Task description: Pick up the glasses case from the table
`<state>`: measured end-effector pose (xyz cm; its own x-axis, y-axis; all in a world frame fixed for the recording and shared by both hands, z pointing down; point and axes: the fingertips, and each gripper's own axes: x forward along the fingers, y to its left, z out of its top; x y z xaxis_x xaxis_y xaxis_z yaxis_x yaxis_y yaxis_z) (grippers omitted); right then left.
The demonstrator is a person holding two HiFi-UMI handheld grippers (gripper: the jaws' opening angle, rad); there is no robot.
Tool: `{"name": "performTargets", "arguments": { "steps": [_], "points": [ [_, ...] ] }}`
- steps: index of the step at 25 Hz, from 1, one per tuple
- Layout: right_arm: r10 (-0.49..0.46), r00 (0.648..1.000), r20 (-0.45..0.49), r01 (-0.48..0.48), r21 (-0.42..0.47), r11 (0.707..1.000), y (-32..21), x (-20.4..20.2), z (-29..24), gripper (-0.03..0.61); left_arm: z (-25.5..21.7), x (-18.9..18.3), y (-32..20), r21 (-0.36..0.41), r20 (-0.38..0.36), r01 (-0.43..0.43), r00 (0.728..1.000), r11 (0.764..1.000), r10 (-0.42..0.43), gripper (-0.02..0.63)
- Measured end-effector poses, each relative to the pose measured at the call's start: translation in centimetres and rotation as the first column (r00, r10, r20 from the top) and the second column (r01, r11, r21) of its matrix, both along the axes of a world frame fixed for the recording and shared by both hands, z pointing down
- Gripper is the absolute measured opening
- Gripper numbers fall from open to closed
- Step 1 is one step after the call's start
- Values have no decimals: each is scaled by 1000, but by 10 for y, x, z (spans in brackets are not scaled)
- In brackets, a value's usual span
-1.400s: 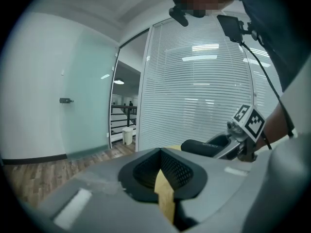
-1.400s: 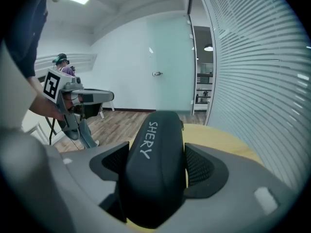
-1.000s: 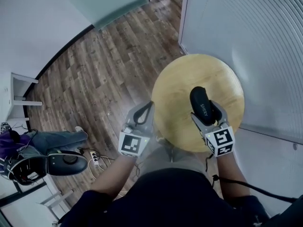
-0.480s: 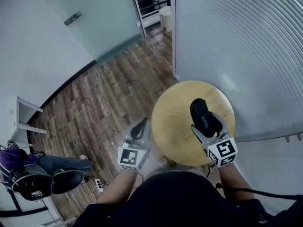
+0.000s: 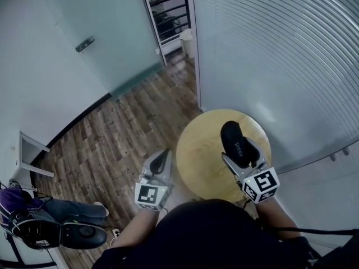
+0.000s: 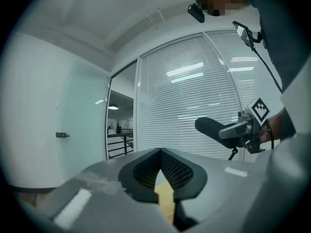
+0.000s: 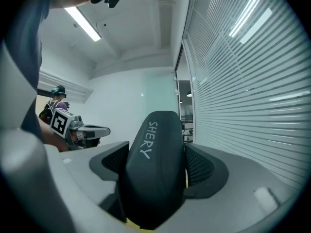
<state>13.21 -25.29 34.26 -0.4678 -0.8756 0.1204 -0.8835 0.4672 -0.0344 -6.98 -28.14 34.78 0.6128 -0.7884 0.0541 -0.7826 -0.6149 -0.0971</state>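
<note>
The black glasses case (image 5: 233, 136) marked SHERY is clamped between the fingers of my right gripper (image 5: 242, 153), held in the air over the round wooden table (image 5: 199, 156). In the right gripper view the case (image 7: 153, 178) fills the space between the pads of the right gripper (image 7: 155, 159). My left gripper (image 5: 164, 154) hangs off the table's left edge, shut with nothing in it. Its pads (image 6: 160, 152) meet at the tips in the left gripper view, where the case (image 6: 211, 126) shows raised at the right.
A wall of horizontal blinds (image 5: 280, 55) curves close behind the table. A frosted glass door (image 5: 84, 43) stands at the back left over a wooden floor (image 5: 123, 122). A white stand (image 5: 28, 150) and a dark helmet and bags (image 5: 39, 231) lie at the far left.
The table now looks smaller and lower in the head view, while the grippers keep their size. The case has stayed in the right gripper; the left gripper has stayed shut.
</note>
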Motion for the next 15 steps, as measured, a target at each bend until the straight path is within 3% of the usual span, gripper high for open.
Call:
{"name": "performTargets", "arguments": {
  "steps": [6,9,15],
  "points": [
    [49,999,17,-50,76,996,-15,15,-12,360,-2,3,-20,5,-16,-3,1000,1000,3,3],
    [54,998,20,-56,89,994,6,20,-11,360,2,4,0,22,-1,-11,1000,1000,11,3],
    [80,995,53,-86,139,986,54,35,-10,360,-9,15,50,45,-50,1,999,999,1,3]
  ]
}}
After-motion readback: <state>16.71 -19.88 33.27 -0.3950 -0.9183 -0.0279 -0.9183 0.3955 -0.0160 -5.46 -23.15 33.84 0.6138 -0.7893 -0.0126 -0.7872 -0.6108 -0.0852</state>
